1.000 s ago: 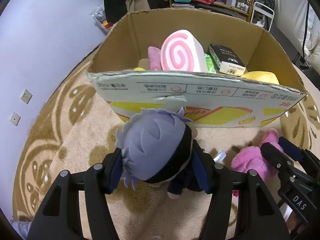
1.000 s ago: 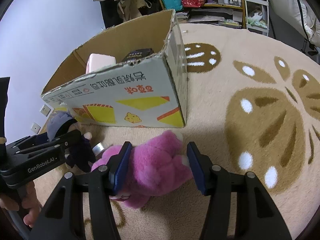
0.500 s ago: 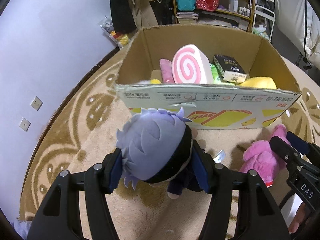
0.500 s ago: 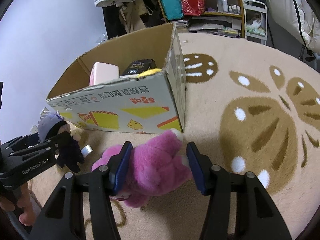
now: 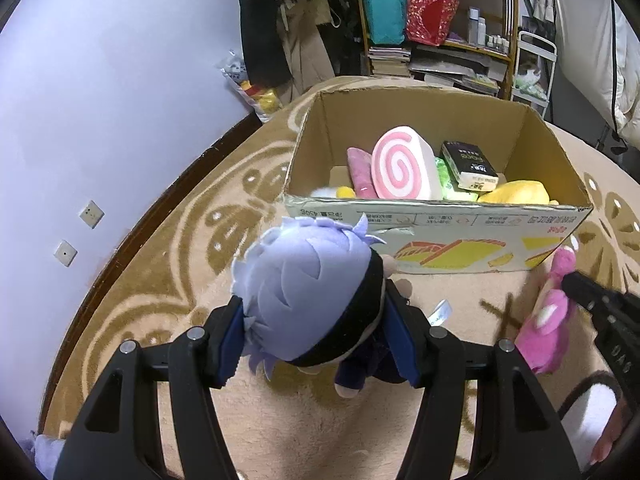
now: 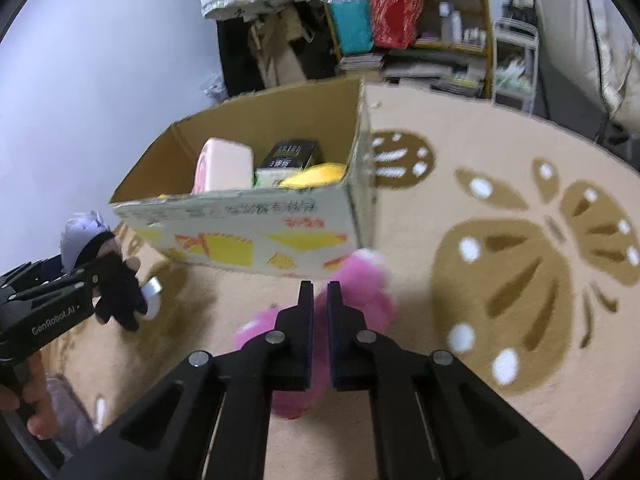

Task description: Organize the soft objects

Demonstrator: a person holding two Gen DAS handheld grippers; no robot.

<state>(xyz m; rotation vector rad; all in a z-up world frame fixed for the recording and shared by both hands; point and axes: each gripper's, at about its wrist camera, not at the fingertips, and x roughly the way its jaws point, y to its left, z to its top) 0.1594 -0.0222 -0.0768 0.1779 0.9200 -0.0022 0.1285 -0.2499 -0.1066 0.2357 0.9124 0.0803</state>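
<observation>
My left gripper (image 5: 316, 332) is shut on a lilac-haired plush doll (image 5: 308, 292) in dark clothes and holds it above the rug in front of the cardboard box (image 5: 436, 232). The doll and left gripper also show in the right wrist view (image 6: 86, 240). My right gripper (image 6: 319, 300) is squeezed nearly shut on a pink plush toy (image 6: 360, 292), lifted near the box's front right corner; the toy also shows in the left wrist view (image 5: 548, 320). The box (image 6: 256, 220) holds a pink swirl cushion (image 5: 400, 168), a yellow plush (image 5: 516, 192) and a dark packet (image 5: 470, 166).
A beige rug with brown patterns (image 6: 500, 240) covers the floor. A lilac wall (image 5: 100, 100) runs on the left. Cluttered shelves with bags (image 5: 432, 20), hanging clothes and a white cart stand behind the box.
Both grippers have risen, so the box looks lower and farther. My right gripper has closed tightly on the pink toy and lifted it; the left still holds the doll.
</observation>
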